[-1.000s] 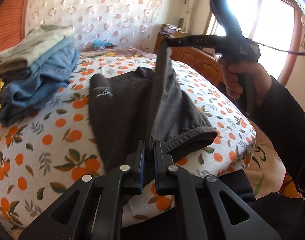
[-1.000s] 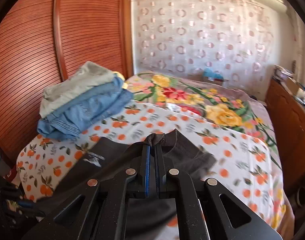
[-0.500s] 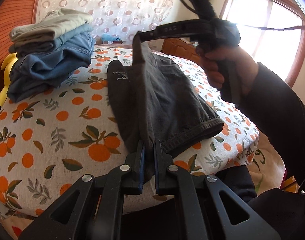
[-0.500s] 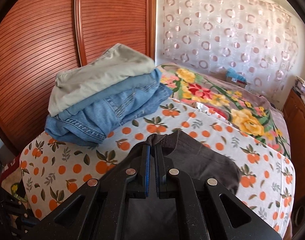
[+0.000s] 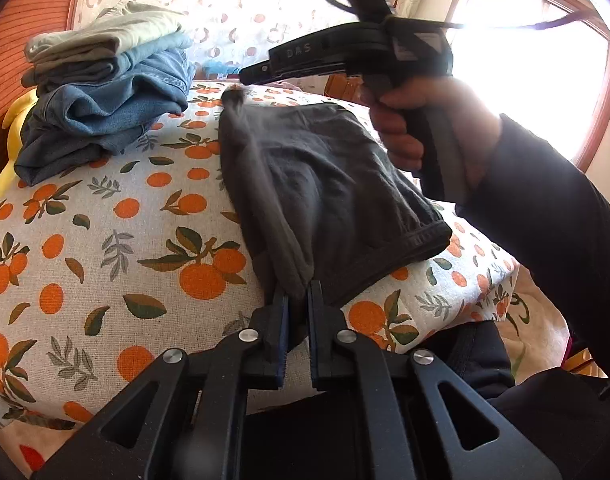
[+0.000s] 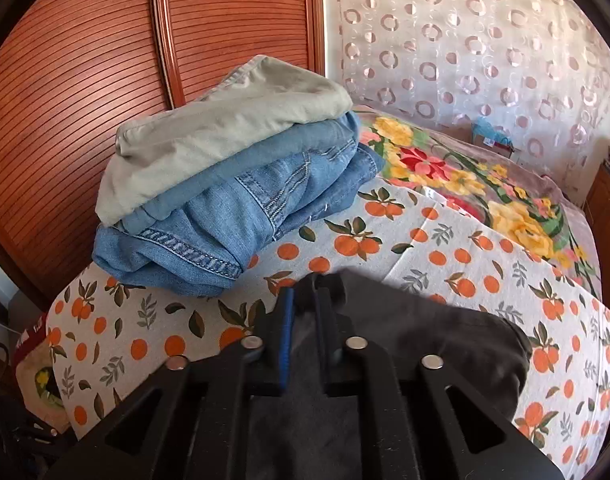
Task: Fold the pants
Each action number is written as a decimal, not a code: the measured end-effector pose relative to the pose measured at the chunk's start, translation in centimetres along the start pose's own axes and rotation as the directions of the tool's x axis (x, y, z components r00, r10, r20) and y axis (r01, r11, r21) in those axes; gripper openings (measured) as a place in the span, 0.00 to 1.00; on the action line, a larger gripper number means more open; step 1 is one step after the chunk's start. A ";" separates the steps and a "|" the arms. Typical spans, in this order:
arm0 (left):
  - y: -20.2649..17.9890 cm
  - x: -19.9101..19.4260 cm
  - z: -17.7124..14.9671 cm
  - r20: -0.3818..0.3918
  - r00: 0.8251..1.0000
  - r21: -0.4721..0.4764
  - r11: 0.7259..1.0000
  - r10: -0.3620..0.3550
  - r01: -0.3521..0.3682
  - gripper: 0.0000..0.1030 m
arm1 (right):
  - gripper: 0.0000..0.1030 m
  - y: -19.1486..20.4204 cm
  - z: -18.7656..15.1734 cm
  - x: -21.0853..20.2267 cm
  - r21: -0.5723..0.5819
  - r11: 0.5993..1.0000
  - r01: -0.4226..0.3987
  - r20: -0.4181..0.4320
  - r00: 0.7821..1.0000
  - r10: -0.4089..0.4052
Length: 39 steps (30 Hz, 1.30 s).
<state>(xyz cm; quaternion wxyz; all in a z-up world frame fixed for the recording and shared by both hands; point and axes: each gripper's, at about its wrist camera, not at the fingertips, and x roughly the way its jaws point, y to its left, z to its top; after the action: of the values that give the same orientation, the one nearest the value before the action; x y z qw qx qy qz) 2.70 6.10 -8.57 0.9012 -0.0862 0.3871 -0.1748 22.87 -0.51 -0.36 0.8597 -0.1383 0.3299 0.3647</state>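
Dark grey pants (image 5: 325,184) lie folded on the orange-print bed sheet (image 5: 105,240). My left gripper (image 5: 296,300) is shut on the near end of the folded edge, low over the sheet. My right gripper (image 5: 241,80) is shut on the far end of the same edge, close to the stack of clothes. In the right wrist view the right gripper (image 6: 307,300) pinches a bunch of the grey cloth (image 6: 425,336), which spreads to the right over the sheet. The waistband hem lies at the bed's right edge.
A stack of folded jeans and a pale green garment (image 5: 105,92) sits at the back left of the bed, also in the right wrist view (image 6: 233,184). A wooden slatted wardrobe (image 6: 85,60) stands behind it. A floral blanket (image 6: 485,192) lies further back.
Both grippers have carried the held edge of the pants leftward and down toward the sheet, toward the jeans stack. The raised flap now lies folded over the rest.
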 end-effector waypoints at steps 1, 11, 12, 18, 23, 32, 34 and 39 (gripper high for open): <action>0.0 0.0 0.0 0.000 1.000 0.000 1.000 0.000 0.000 0.09 | 0.23 -0.2 -0.1 -0.2 0.006 1.000 0.006 0.004 1.000 -0.006; 0.2 -0.3 0.3 -0.004 1.000 -0.007 1.000 0.013 -0.013 0.13 | 0.35 -2.5 -4.8 -5.6 0.075 0.995 0.060 0.036 0.997 -0.062; 0.2 -0.4 0.3 -0.004 1.000 -0.008 1.000 0.015 -0.015 0.15 | 0.35 -2.6 -5.5 -6.2 0.079 0.994 0.070 0.036 0.997 -0.073; 0.1 -0.9 0.8 -0.001 0.998 0.000 0.998 0.056 -0.056 0.28 | 0.35 -2.4 -8.7 -8.3 0.114 0.988 0.105 0.021 0.994 -0.108; 0.1 -1.2 1.4 0.011 0.997 0.007 0.997 0.081 -0.081 0.45 | 0.35 -2.6 -10.9 -9.7 0.155 0.980 0.123 0.021 0.992 -0.127; -0.2 -0.5 3.1 0.022 0.996 0.021 0.996 0.091 -0.092 0.48 | 0.35 -2.7 -13.7 -11.1 0.177 0.974 0.141 0.009 0.989 -0.145; -0.3 0.0 3.5 0.020 0.995 0.028 0.995 0.100 -0.100 0.48 | 0.35 -2.5 -14.0 -11.1 0.169 0.975 0.147 0.002 0.989 -0.149; -0.3 1.4 4.3 0.014 0.995 0.024 0.995 0.098 -0.098 0.48 | 0.35 -2.4 -14.4 -10.6 0.165 0.976 0.141 -0.015 0.990 -0.141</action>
<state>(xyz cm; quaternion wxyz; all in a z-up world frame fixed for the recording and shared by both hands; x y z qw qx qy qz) 6.66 5.40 -6.48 0.9122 -0.0571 0.3828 -0.1347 12.40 -14.78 -4.02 0.8913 -0.0901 0.3499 0.2738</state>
